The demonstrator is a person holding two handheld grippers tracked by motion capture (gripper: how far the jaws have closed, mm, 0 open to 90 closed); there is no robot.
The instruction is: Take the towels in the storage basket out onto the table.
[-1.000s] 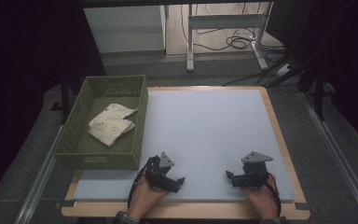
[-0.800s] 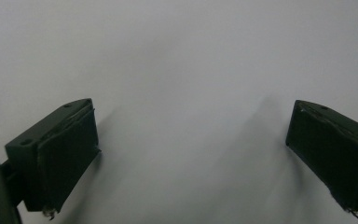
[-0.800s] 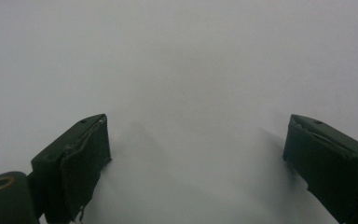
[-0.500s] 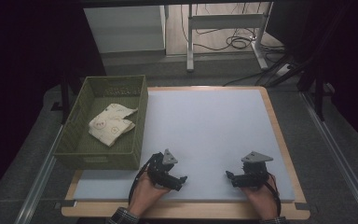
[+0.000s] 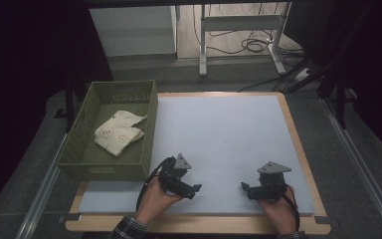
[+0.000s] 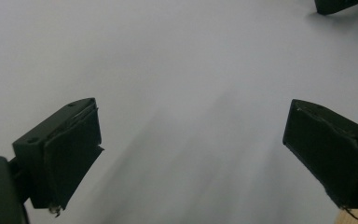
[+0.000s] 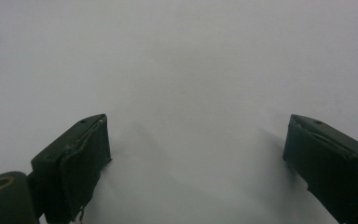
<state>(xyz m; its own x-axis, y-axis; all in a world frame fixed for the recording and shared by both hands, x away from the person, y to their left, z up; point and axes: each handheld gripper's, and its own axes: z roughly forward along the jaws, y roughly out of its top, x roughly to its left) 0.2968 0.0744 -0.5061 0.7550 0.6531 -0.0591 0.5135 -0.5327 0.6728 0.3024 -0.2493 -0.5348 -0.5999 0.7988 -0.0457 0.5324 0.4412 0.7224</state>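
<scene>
Cloth [image 5: 118, 133] lay folded in green basket [image 5: 79, 149] at tabletop [image 5: 229, 129] left edge | left gripper [image 5: 191, 189] jaws apart, empty, nearer basket; cloth up-left of it | right gripper [image 5: 246, 188] jaws apart, empty, well apart from basket

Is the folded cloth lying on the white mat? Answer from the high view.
No, the cloth lies inside the green basket, which stands left of the mat.

Each black hand-held gripper, left [image 5: 193, 189] and right [image 5: 244, 187], carries a grey three-cornered plate on top, worn black jaw pads and a trailing black cable; a plaid cuff [image 5: 128, 228] sits behind the left.
</scene>
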